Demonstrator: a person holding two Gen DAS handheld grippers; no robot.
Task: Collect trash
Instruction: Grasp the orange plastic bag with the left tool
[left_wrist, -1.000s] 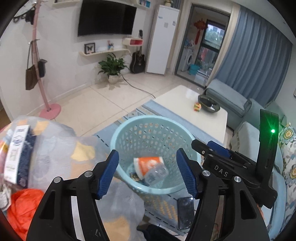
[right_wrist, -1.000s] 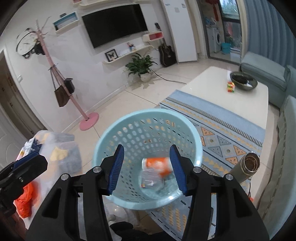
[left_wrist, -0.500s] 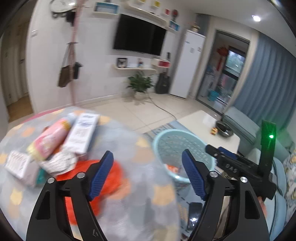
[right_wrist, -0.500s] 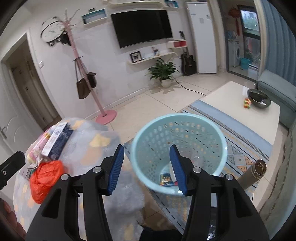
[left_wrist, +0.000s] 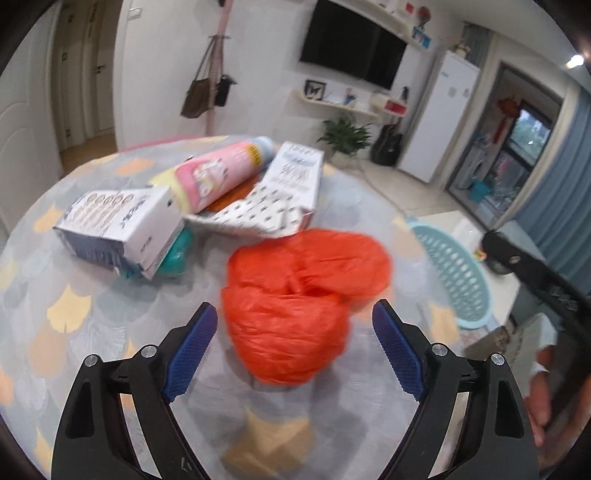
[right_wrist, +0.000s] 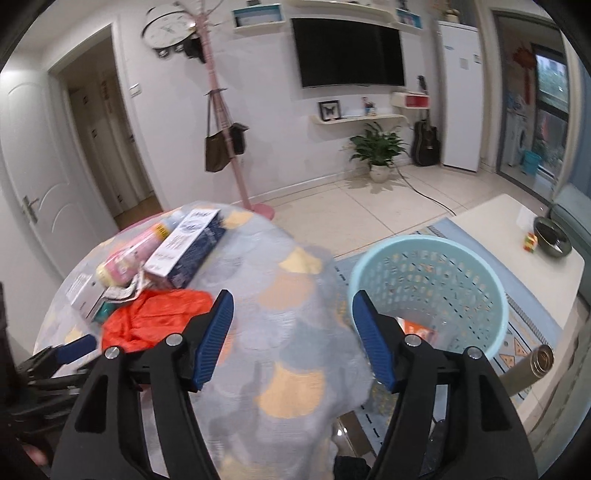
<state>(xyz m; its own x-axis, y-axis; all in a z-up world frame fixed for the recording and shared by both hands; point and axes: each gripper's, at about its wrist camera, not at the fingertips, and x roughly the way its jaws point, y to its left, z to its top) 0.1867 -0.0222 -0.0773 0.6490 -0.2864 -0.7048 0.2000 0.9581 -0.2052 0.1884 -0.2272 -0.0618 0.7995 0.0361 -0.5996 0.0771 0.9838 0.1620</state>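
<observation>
A crumpled orange plastic bag (left_wrist: 303, 306) lies on the round table, between the open fingers of my left gripper (left_wrist: 295, 350), which is empty. The bag also shows in the right wrist view (right_wrist: 151, 321). Behind it lie a white and blue carton (left_wrist: 118, 229), a pink bottle (left_wrist: 221, 173), a tall white box (left_wrist: 295, 177) and patterned wrapping (left_wrist: 255, 218). The light blue perforated basket (right_wrist: 428, 291) stands on the floor right of the table, with orange trash inside (right_wrist: 417, 328). My right gripper (right_wrist: 291, 339) is open and empty above the table's right edge.
The table wears a grey cloth with yellow fan shapes (right_wrist: 280, 369). A white coffee table (right_wrist: 517, 236) with a dark bowl stands past the basket. A metal flask (right_wrist: 532, 369) lies on the patterned rug. A pink coat stand (right_wrist: 229, 129) is behind the table.
Both grippers swung left, away from the basket and over the table. The left gripper came down close around the orange bag. Both stayed open.
</observation>
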